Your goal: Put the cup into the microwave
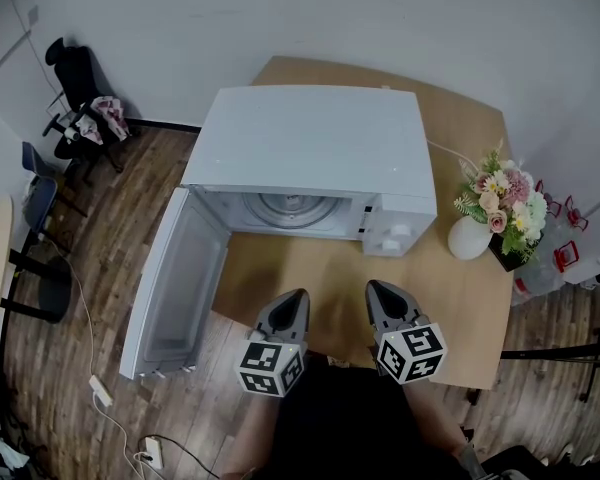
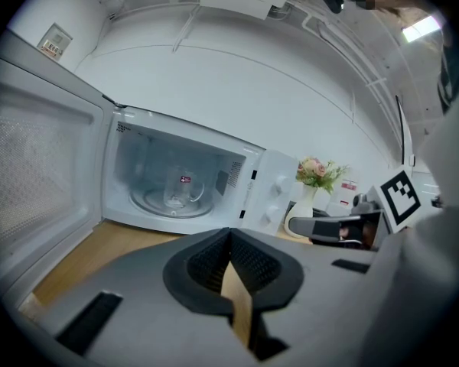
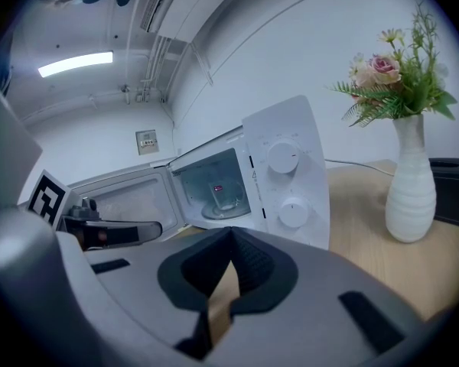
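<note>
While the cup (image 2: 177,192) is sitting inside the open microwave (image 1: 310,138), we are holding the left gripper (image 1: 294,298) and the right gripper (image 1: 379,290) before it. Both are pressing their jaws together on nothing.

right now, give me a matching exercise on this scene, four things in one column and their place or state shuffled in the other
Things:
1. glass cup
2. microwave door
3. white vase
4. left gripper

Places or states:
A. swung wide open
B. jaws shut, nothing between them
C. on the turntable inside the microwave
D. on the table, right of the microwave in the head view

Pairs: 1-C, 2-A, 3-D, 4-B
</note>
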Action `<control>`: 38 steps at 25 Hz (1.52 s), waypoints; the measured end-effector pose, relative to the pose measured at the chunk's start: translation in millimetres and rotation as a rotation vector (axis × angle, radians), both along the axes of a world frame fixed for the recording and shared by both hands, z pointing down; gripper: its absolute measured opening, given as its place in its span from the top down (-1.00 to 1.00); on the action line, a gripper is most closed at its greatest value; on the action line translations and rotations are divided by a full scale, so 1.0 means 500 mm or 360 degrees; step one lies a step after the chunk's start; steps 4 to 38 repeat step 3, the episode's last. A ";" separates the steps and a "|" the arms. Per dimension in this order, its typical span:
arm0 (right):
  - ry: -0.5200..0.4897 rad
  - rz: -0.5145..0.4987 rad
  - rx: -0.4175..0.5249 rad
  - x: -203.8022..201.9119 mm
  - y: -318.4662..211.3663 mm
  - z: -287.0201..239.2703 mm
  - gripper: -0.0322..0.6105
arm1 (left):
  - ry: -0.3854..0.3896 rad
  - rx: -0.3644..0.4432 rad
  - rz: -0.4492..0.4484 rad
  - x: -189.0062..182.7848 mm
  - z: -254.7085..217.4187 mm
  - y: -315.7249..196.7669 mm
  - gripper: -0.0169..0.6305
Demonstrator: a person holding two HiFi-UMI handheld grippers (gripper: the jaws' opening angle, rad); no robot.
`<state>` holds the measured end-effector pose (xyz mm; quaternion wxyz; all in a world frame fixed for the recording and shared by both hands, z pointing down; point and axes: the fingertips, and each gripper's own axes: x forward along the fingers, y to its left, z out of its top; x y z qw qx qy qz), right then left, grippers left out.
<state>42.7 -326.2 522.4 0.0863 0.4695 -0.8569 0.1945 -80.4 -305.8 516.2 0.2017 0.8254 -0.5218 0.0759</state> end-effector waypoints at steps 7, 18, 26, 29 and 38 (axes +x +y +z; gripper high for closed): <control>-0.0007 0.0004 -0.0001 -0.001 0.005 -0.002 0.92 | 0.0008 0.0006 0.0006 0.001 -0.003 0.005 0.93; -0.0007 0.0004 -0.0001 -0.001 0.005 -0.002 0.92 | 0.0008 0.0006 0.0006 0.001 -0.003 0.005 0.93; -0.0007 0.0004 -0.0001 -0.001 0.005 -0.002 0.92 | 0.0008 0.0006 0.0006 0.001 -0.003 0.005 0.93; -0.0007 0.0004 -0.0001 -0.001 0.005 -0.002 0.92 | 0.0008 0.0006 0.0006 0.001 -0.003 0.005 0.93; -0.0007 0.0004 -0.0001 -0.001 0.005 -0.002 0.92 | 0.0008 0.0006 0.0006 0.001 -0.003 0.005 0.93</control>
